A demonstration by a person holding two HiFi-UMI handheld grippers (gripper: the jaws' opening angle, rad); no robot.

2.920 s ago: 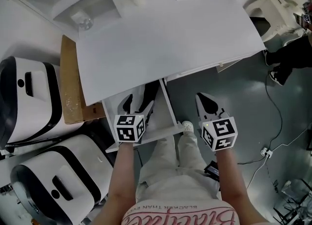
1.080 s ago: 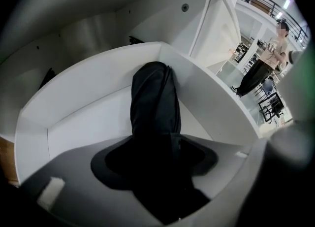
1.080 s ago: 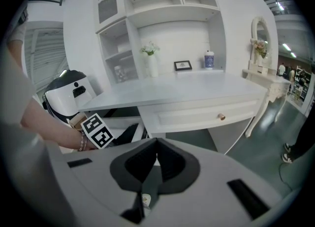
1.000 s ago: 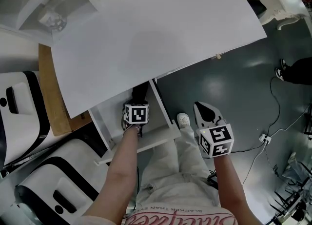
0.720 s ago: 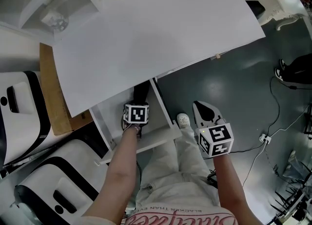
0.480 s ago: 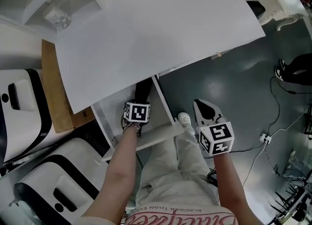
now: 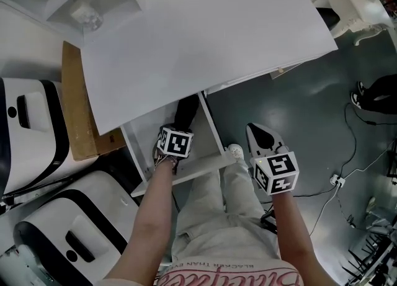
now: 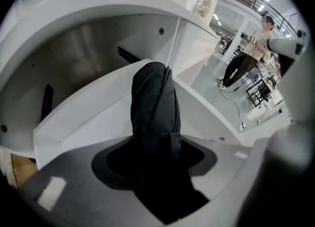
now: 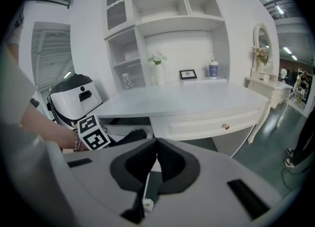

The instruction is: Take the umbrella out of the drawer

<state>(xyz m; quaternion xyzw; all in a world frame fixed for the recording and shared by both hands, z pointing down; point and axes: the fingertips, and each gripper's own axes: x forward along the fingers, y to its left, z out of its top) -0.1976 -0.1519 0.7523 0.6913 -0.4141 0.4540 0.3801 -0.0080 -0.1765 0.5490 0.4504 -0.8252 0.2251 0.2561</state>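
Left hand-held gripper (image 8: 155,164) pinches the umbrella (image 8: 153,117) in the open drawer (image 7: 213,134)!
The black folded umbrella is clamped between its jaws and runs toward 12 o'clock, under the white surface (image 7: 205,43). At 3 o'clock, outside the drawer, the right hand-held gripper (image 9: 155,145) has its jaws pressed together, empty.

One umbrella (image 8: 152,117), one drawer (image 7: 193,171), one desk (image 7: 205,36)

wht desk (image 7: 205,43) | wood board (image 7: 77,105) beside it | wht machine (image 7: 31,123) far L | shelves (image 9: 167,4) behind
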